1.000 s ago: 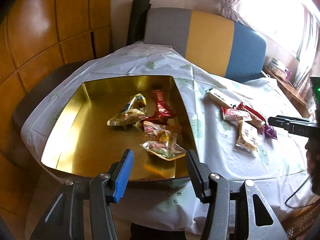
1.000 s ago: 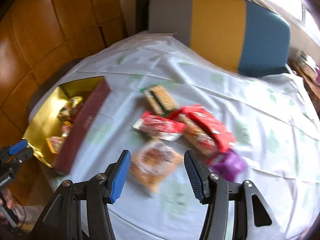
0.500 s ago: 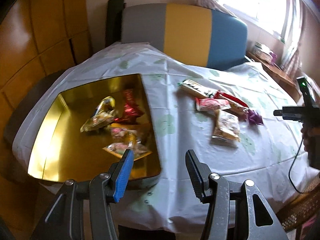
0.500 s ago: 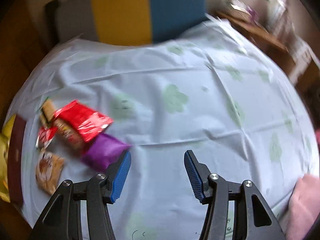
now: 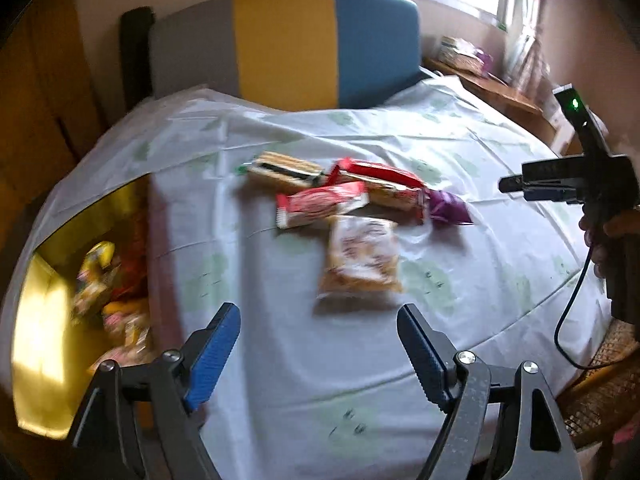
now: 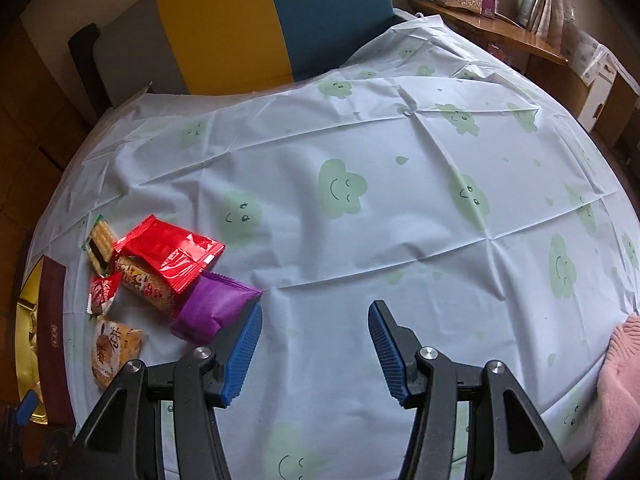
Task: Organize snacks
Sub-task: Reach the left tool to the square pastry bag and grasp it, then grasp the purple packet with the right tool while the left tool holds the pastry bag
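Observation:
Several snack packets lie in a cluster on the white tablecloth: an orange cake packet (image 5: 362, 256), a red-white packet (image 5: 320, 204), a cracker sleeve (image 5: 286, 170), a red packet (image 6: 168, 252) and a purple packet (image 6: 216, 306). A gold box (image 5: 44, 320) at the left holds several sweets. My left gripper (image 5: 318, 344) is open and empty, just short of the orange packet. My right gripper (image 6: 314, 346) is open and empty over bare cloth, right of the purple packet; it also shows in the left wrist view (image 5: 516, 186).
A grey, yellow and blue chair back (image 5: 288, 44) stands behind the table. A wooden shelf (image 6: 492, 28) with a tissue box is at the far right. A pink cloth (image 6: 616, 392) lies at the table's right edge. The box's maroon wall (image 6: 52, 320) faces the snacks.
My left gripper has swung right, from over the gold box to the snack cluster. My right gripper has swung right, off the snacks to bare cloth. Both stay open.

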`<action>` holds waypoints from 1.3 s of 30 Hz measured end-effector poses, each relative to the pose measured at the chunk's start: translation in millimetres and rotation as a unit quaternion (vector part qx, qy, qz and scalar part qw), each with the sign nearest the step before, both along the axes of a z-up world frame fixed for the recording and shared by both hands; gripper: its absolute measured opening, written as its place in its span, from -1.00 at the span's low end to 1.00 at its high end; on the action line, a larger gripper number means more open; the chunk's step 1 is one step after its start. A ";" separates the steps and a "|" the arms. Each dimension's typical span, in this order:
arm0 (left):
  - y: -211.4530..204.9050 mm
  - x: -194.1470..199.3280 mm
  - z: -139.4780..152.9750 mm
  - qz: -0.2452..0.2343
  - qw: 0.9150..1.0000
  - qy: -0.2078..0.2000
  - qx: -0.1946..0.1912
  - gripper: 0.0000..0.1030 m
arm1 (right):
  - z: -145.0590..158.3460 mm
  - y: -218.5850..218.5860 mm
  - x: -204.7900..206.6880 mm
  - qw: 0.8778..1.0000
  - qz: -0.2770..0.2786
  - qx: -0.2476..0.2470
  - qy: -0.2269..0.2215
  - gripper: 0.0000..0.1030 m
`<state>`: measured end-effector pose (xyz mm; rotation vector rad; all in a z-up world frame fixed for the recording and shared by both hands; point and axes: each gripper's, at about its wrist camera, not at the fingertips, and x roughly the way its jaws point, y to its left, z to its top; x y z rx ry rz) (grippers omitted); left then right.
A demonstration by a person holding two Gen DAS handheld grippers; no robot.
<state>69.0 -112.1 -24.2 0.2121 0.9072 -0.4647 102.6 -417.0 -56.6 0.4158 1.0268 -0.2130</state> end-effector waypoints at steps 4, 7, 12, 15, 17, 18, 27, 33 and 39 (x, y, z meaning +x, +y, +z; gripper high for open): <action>-27.8 19.5 -13.7 -0.023 0.999 0.017 0.014 0.58 | 3.6 -0.6 -1.0 1.000 0.002 0.007 -0.008 0.09; -42.5 33.0 -23.9 -0.030 0.999 0.025 0.025 0.58 | 5.0 -0.7 -0.9 1.000 0.002 0.009 -0.011 0.09; -59.0 53.5 -39.1 -0.031 0.998 0.042 0.035 0.60 | 4.5 -2.3 0.4 1.000 -0.001 0.016 -0.012 0.09; -68.3 65.2 -45.2 -0.033 0.998 0.046 0.034 0.60 | 4.1 -2.3 1.2 1.000 -0.001 0.018 -0.011 0.09; -73.9 73.1 -50.5 -0.033 0.998 0.045 0.040 0.60 | 3.6 -2.4 1.5 1.000 -0.004 0.018 -0.011 0.09; -75.7 76.3 -53.6 -0.032 0.997 0.048 0.041 0.59 | 3.3 -2.5 1.7 1.000 -0.004 0.018 -0.011 0.09; -60.8 49.8 -61.0 -0.038 0.998 0.037 0.023 0.17 | -2.3 -5.3 3.6 1.000 -0.009 0.016 0.001 0.09; -28.8 9.3 -65.2 -0.021 1.000 0.001 0.018 0.18 | -8.3 1.2 6.8 1.000 0.010 0.026 0.013 0.09; -19.1 2.5 -69.1 -0.011 1.000 -0.007 0.007 0.18 | -18.2 11.4 10.3 0.996 0.030 0.075 0.023 0.09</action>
